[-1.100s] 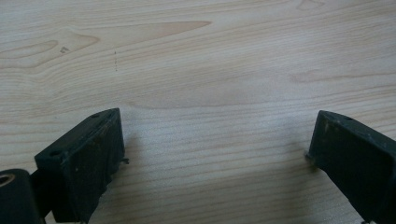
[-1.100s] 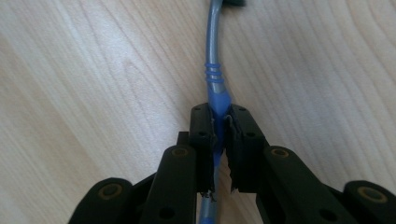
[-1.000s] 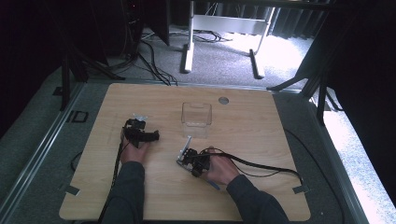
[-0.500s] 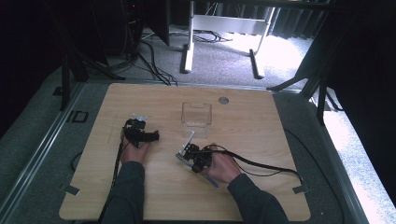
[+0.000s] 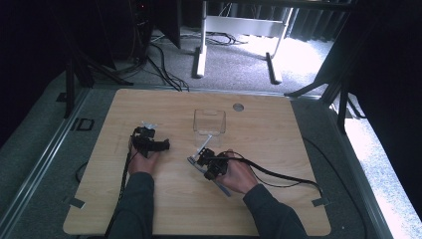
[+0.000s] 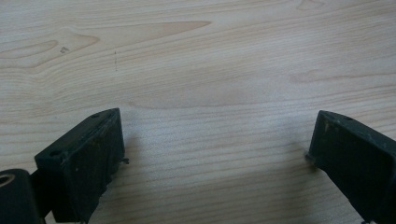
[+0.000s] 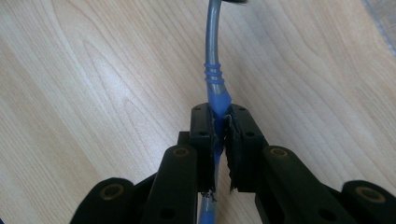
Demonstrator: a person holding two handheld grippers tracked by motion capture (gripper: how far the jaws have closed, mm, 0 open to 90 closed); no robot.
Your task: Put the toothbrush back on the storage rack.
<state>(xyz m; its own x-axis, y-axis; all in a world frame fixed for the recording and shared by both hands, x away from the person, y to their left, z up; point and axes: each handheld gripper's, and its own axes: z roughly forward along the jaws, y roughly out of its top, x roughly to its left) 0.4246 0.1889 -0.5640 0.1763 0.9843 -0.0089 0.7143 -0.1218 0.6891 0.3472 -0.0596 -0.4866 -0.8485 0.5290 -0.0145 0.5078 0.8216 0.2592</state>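
A tool with a blue handle and a bare metal shaft is pinched between the jaws of my right gripper, which is shut on the handle. In the high view this right gripper sits just in front of a clear plastic container, the shaft points toward it, and the handle's end sticks out behind the hand. My left gripper rests left of centre. Its jaws stand wide apart over bare wood, so the left gripper is open and holds nothing.
The wooden table has a round grommet behind the container. A black cable trails right from the right gripper. Beyond the table lie grey floor, cables and a desk frame.
The right hand with the tool has shifted slightly toward the container. The left gripper has stayed put.
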